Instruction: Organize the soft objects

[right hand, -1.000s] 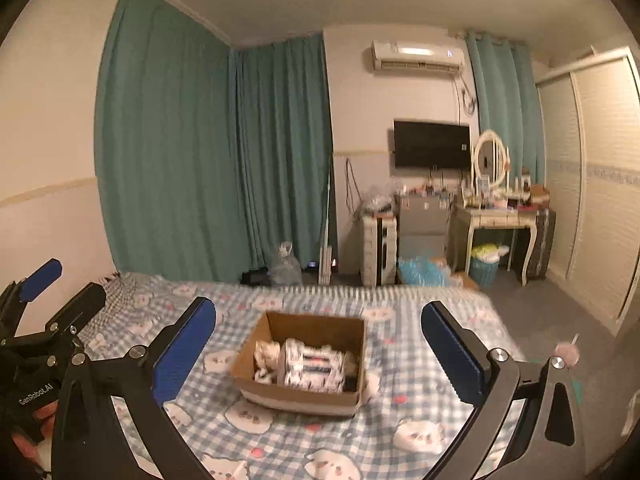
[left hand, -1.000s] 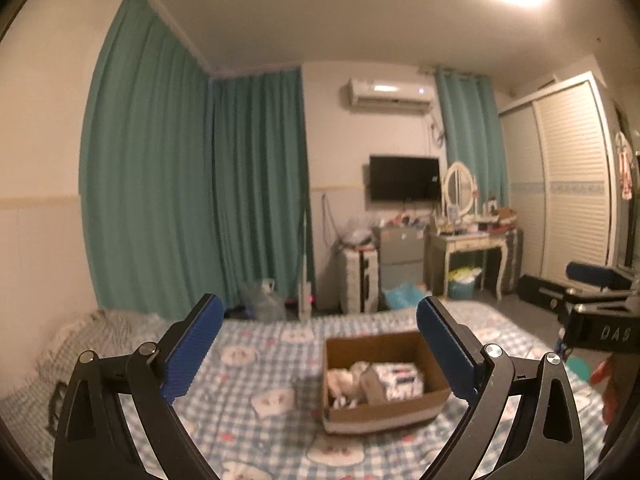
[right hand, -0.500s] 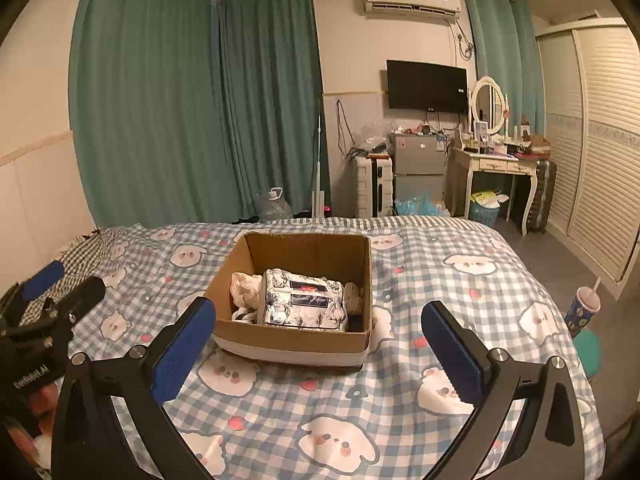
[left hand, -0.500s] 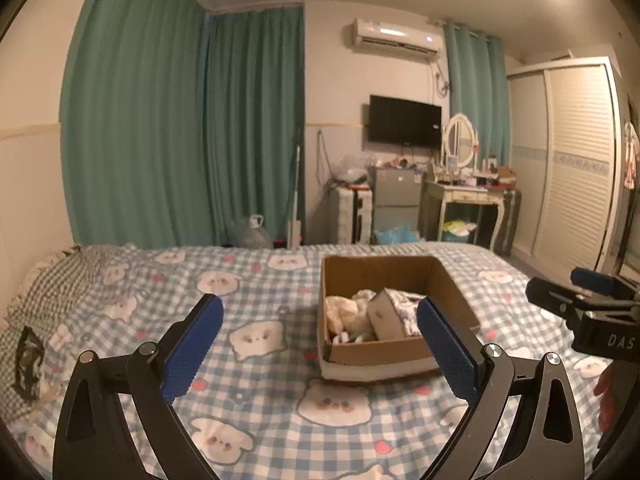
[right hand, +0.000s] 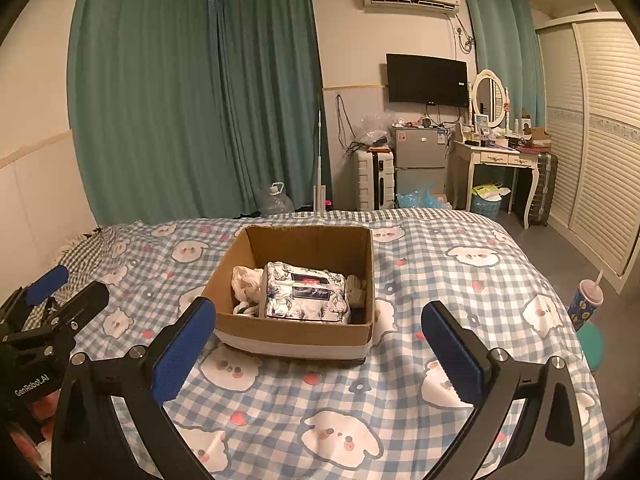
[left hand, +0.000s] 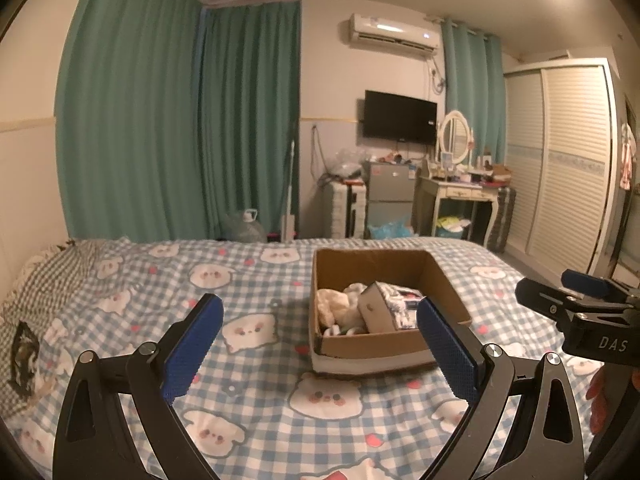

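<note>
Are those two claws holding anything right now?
No. The left claw and right claw are both open and empty; the soft things lie in the cardboard box.

- The left gripper (left hand: 320, 344) is held level, its blue-padded fingers (left hand: 192, 344) spread wide with nothing between them.
- The right gripper (right hand: 318, 354) is likewise spread wide and holds nothing; the left gripper shows at its nine o'clock.

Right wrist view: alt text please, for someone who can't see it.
An open cardboard box sits on a blue checked bed, holding a floral tissue pack and pale soft items. The open, empty right gripper frames it; the left gripper shows at the left edge.
</note>
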